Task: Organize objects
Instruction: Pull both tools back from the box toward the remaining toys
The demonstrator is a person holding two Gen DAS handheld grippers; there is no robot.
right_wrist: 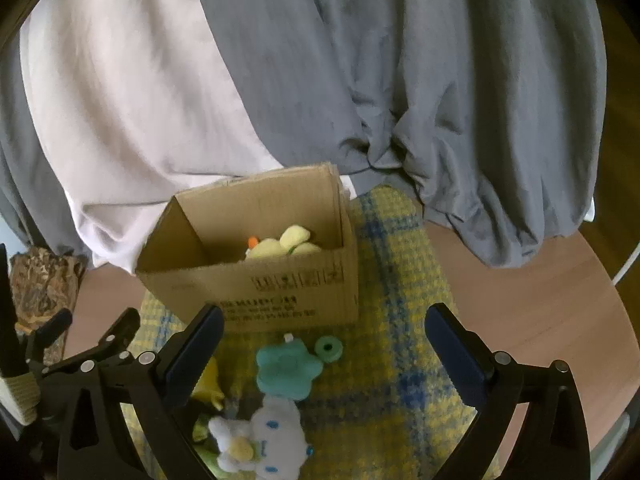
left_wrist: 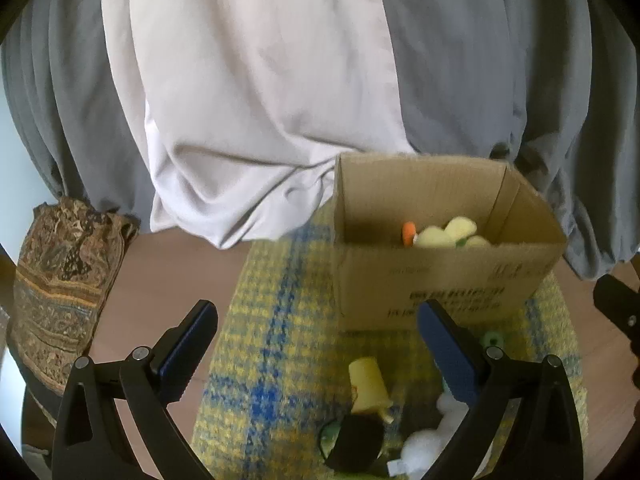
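An open cardboard box (left_wrist: 448,280) stands on a yellow-and-blue woven mat (left_wrist: 272,320); it also shows in the right wrist view (right_wrist: 256,284). A yellow plush with an orange part (right_wrist: 280,245) lies inside it (left_wrist: 444,234). In front of the box lie a teal flower-shaped plush (right_wrist: 286,370), a small green ring (right_wrist: 329,349), a white plush with blue dots (right_wrist: 272,440) and a yellow toy (left_wrist: 368,386). My left gripper (left_wrist: 316,356) is open and empty above the mat. My right gripper (right_wrist: 324,356) is open and empty above the toys.
The mat lies on a wooden table (right_wrist: 540,300). Grey (right_wrist: 460,100) and white bedding (left_wrist: 248,100) hangs behind the box. A patterned brown cloth (left_wrist: 60,284) sits at the left. The left gripper shows at the left edge of the right wrist view (right_wrist: 88,340).
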